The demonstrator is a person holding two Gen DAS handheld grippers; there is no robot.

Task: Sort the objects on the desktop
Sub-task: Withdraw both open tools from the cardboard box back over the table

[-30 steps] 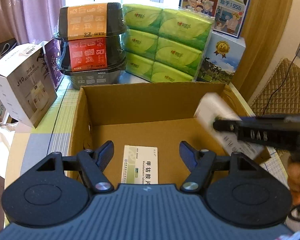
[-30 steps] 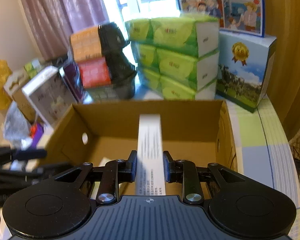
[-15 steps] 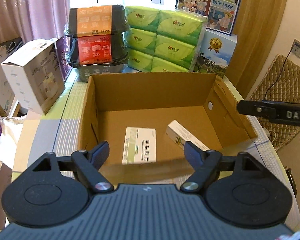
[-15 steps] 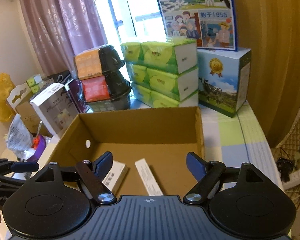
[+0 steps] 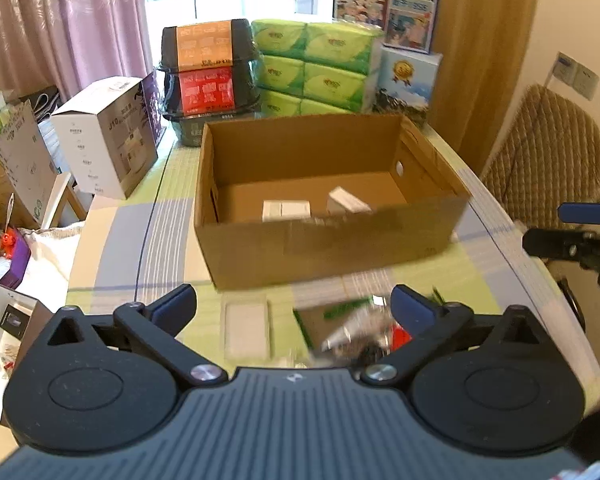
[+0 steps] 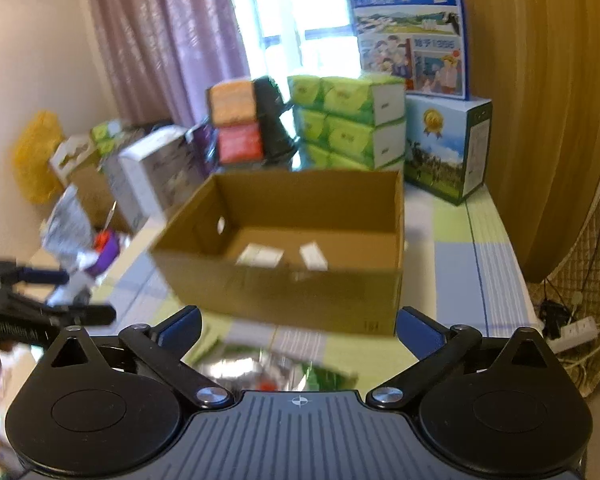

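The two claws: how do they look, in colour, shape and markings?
Both look alike. The left claw has a ribbed dark grey body with a small white emblem, two round black discs, black angled links with silver pivot screws, and blue finger pads. The right claw has the same build. Seen from the side, white lettering runs along the left one, too blurred to read.

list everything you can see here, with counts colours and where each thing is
cardboard box: 1, brown, open, middle of the table
small boxes: 2, white, inside the cardboard box
flat packet: 1, white, on the table before the cardboard box
blurred clutter: count unclear, silver, green, red, right of the flat packet
tissue packs: stack, green, behind the cardboard box
food tubs: stack, black with orange and red labels
milk cartons: 2, blue, stacked far right
humidifier box: 1, white, left
left gripper: open, empty
right gripper: open, empty
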